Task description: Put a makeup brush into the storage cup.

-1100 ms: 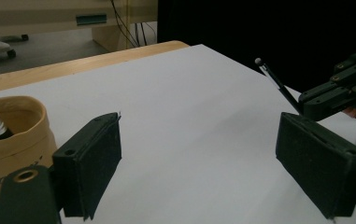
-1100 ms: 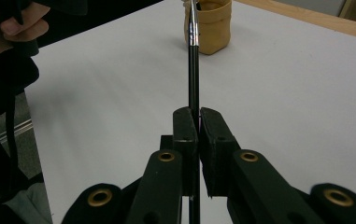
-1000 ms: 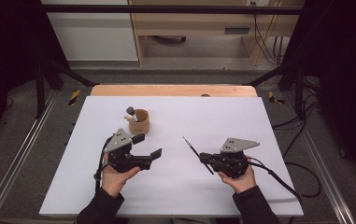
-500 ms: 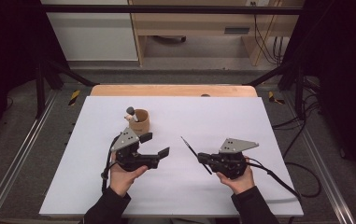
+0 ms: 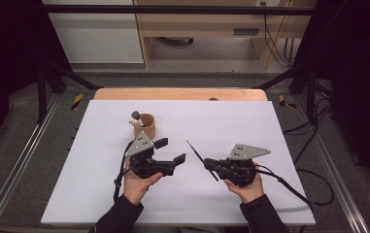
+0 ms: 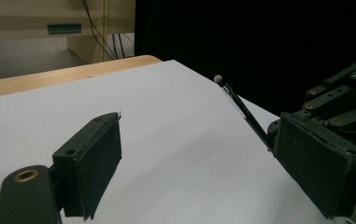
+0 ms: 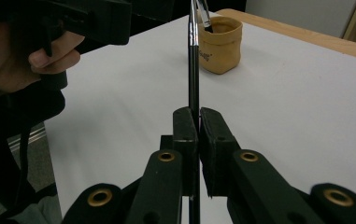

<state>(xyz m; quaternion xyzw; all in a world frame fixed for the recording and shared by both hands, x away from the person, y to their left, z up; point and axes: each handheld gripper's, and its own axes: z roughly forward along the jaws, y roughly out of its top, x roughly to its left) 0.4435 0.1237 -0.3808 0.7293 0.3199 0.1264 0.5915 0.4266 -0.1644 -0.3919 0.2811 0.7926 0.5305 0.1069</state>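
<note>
White tabletop, dark room. Right tool (image 5: pixel 210 165) clamps a brush (image 5: pixel 198 157) near centre, tip angled far-left toward the cup (image 5: pixel 146 125), likely for stowing. Left tool (image 5: pixel 171 151) wide, empty, facing it.

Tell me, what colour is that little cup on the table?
The cup is tan-yellow, clearest in the right gripper view.

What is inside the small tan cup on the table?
A thin tool with a grey rounded head stands in the tan cup and leans over its rim. The cup's wall hides its lower part and the cup's bottom.
</note>
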